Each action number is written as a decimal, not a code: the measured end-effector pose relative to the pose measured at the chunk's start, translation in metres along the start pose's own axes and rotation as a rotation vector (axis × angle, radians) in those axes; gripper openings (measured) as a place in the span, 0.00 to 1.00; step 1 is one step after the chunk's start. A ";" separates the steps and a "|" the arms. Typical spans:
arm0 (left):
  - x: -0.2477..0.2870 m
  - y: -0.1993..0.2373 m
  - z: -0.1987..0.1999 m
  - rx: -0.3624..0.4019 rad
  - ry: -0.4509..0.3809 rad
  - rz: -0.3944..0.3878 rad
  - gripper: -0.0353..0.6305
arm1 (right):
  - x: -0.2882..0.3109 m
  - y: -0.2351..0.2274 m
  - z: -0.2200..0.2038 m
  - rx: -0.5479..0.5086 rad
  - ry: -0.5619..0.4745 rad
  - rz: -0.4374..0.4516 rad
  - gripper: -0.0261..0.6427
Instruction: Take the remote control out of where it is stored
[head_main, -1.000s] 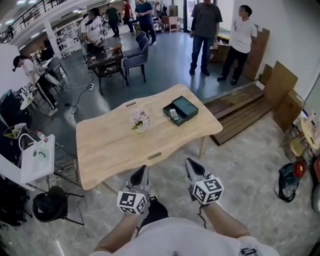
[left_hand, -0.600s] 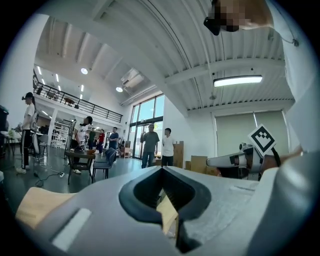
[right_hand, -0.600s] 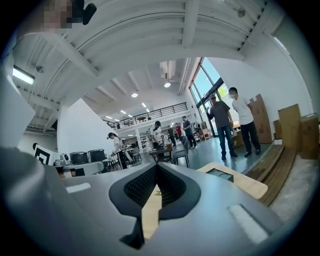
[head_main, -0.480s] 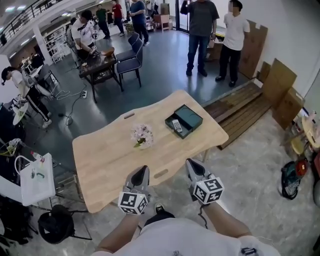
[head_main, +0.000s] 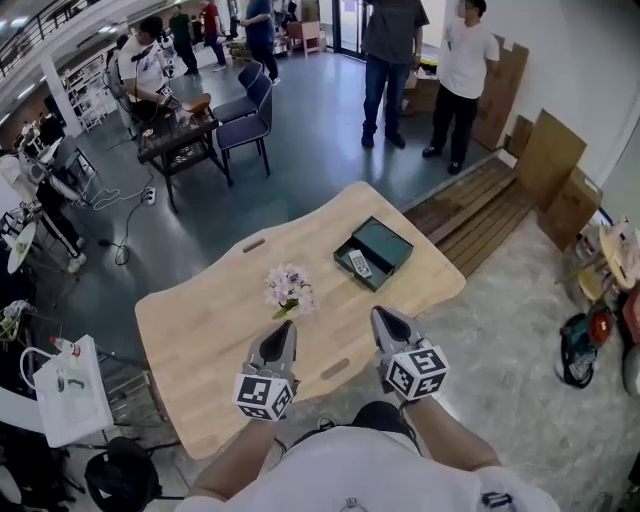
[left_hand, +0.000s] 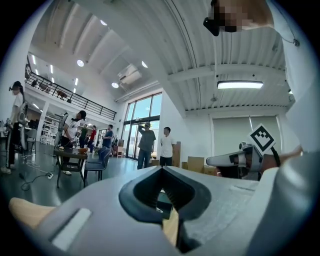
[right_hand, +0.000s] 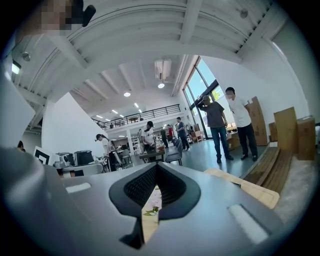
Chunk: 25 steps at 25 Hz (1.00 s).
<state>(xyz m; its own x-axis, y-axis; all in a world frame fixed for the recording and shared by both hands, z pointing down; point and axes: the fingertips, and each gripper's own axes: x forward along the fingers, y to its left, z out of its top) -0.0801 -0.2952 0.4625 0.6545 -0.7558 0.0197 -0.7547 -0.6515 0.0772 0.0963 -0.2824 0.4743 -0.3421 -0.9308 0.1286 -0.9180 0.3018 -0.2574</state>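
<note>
Closing on the wooden table (head_main: 200, 320), spread wider across the middle of the head view than 1 second ago, with its near edge now slid down under the 2 tools at lower centre. Read as an approach on foot, not yet a reach; task hardly begun, by that reading.

Holding the left gripper (head_main: 283, 335) and right gripper (head_main: 384, 320) out in front, side by side at lower centre, tips now over the near strip of the table instead of over bare floor as 1 second ago. Clenched and empty, both of them: tips pressed together in each gripper view, with only table and room showing through the hollow behind them. Opening needed before any pick, most likely.

Sitting right of centre in the frame, on the far right part of the table: an open dark green box (head_main: 385, 243), lower in the frame and nearer the right gripper than before, yet well apart from it.

Standing at frame centre, just above the left gripper: a small bunch of pale flowers (head_main: 289, 290), apart from the box.

Lying along the lower-left strip of the box, beside a green panel: the pale remote control (head_main: 359, 264), untouched and not yet out of its store. Probably within reach after a little more ground, with the right gripper the closer candidate; some risk of shoving the box rather than catching so slim a thing.
</note>
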 end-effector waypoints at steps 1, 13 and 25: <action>0.006 0.007 -0.001 -0.007 -0.001 -0.001 0.05 | 0.008 -0.002 -0.001 0.000 0.004 -0.003 0.08; 0.074 0.063 -0.019 -0.045 0.026 0.095 0.05 | 0.098 -0.054 -0.006 0.017 0.083 0.042 0.08; 0.156 0.093 -0.022 -0.026 0.041 0.247 0.05 | 0.196 -0.128 -0.009 0.020 0.210 0.171 0.08</action>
<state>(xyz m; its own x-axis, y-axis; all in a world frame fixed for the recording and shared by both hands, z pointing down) -0.0470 -0.4719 0.4950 0.4522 -0.8882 0.0814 -0.8908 -0.4452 0.0908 0.1450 -0.5018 0.5416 -0.5279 -0.8030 0.2765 -0.8398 0.4452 -0.3106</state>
